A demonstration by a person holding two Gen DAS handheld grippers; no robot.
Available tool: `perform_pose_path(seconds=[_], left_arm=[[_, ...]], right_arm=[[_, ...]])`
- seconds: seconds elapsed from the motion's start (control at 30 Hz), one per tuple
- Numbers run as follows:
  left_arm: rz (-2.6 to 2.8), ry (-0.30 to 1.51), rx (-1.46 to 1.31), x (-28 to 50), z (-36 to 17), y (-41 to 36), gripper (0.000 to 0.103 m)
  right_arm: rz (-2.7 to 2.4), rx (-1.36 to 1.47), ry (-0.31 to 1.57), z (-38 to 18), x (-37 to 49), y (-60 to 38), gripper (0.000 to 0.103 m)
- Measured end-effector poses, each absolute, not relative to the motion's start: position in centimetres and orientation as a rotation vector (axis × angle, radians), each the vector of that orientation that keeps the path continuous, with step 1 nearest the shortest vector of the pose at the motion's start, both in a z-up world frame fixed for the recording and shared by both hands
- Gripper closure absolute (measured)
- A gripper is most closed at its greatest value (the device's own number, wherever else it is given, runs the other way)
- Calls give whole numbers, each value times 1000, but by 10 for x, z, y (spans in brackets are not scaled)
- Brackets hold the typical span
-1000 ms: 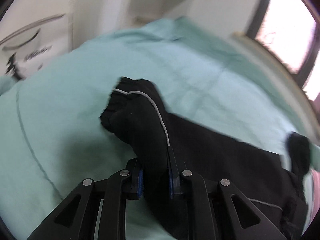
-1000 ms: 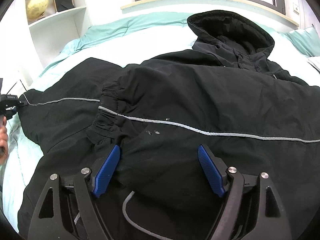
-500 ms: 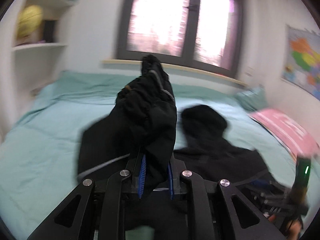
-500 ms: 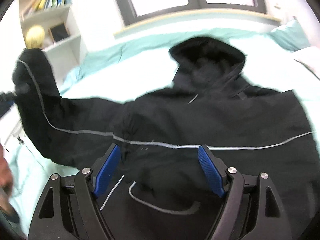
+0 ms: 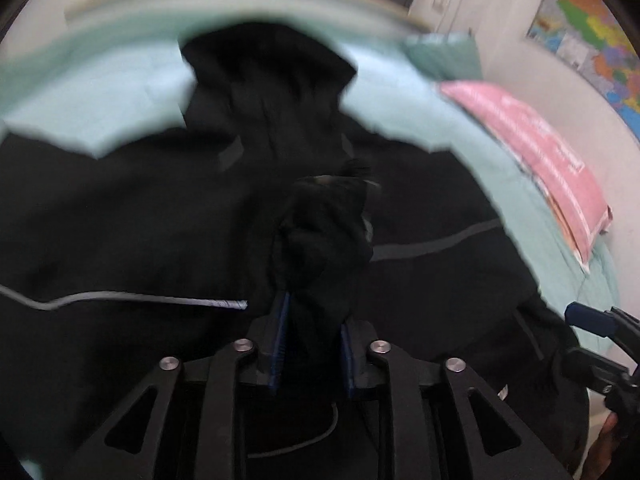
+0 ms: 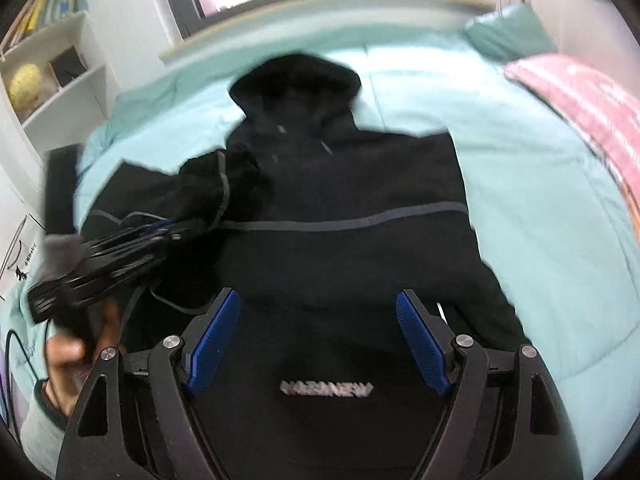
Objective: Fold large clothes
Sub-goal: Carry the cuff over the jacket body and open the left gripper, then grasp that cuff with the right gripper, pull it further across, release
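Note:
A black hooded jacket [image 6: 360,184] with a thin grey stripe lies spread face down on the teal bed [image 6: 540,220], hood [image 6: 296,80] toward the window. My left gripper [image 5: 314,320] has the jacket's left sleeve [image 5: 324,232] between its blue pads, and the cloth fills the narrow gap as the jaws are opening. It holds the cuff over the middle of the jacket's back. From the right wrist the left gripper [image 6: 168,232] shows blurred at the left, a hand below it. My right gripper [image 6: 318,332] hangs open above the hem, nothing between its fingers.
A pink folded cover [image 6: 592,100] and a teal pillow [image 6: 508,28] lie at the bed's right side. White shelves [image 6: 60,92] with a yellow ball [image 6: 24,80] stand at the left. A window runs behind the bed and a map [image 5: 600,20] hangs on the right wall.
My left gripper swung the sleeve up from the bed's left side and across onto the jacket's body. My right gripper pulled up and back, so the whole jacket now shows.

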State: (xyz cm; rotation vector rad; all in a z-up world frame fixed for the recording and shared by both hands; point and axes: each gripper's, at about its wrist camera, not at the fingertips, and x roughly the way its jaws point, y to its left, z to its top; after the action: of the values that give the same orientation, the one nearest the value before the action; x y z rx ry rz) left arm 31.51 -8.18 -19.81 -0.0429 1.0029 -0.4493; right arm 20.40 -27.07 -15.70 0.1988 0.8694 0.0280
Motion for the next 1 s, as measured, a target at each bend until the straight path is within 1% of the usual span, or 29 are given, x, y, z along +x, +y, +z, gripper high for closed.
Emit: perform_pose_path(seconds=[0.03, 0.1, 0.13, 0.17, 0.27, 0.4, 0.53, 0.63, 0.77, 0.83, 0.93, 0.97, 1.0], left_arm=[[-453, 1016, -62, 315, -203, -79, 78], [-484, 998, -101, 308, -201, -75, 70], [-524, 1001, -133, 306, -196, -73, 61], [-566, 1005, -172, 305, -190, -69, 53], [-720, 998, -333, 298, -176, -57, 46], [-729, 950, -347, 287, -147, -48, 46], [-620, 879, -221, 271, -125, -31, 46], [-538, 862, -153, 262, -117, -17, 46], [-407, 834, -54, 256, -115, 3, 46], [-363, 821, -42, 255, -113, 15, 46], [-328, 821, -85, 257, -111, 36, 46], [-320, 820, -103, 259, -110, 42, 46], [-313, 821, -118, 261, -110, 47, 46]], right_arm=[[25, 204, 890, -163, 206, -274, 20], [29, 228, 918, -172, 210, -279, 20], [33, 236, 925, -176, 212, -280, 20], [39, 242, 930, -178, 214, -281, 20], [75, 271, 922, -178, 221, -281, 20], [129, 304, 889, -171, 232, -274, 20], [144, 307, 878, -168, 259, -259, 20], [173, 333, 899, -177, 287, -246, 20], [153, 430, 976, -206, 314, -239, 22], [178, 499, 992, -218, 317, -237, 22], [193, 498, 965, -217, 319, -225, 22], [202, 499, 949, -214, 322, -221, 26], [207, 502, 935, -214, 325, -218, 43]])
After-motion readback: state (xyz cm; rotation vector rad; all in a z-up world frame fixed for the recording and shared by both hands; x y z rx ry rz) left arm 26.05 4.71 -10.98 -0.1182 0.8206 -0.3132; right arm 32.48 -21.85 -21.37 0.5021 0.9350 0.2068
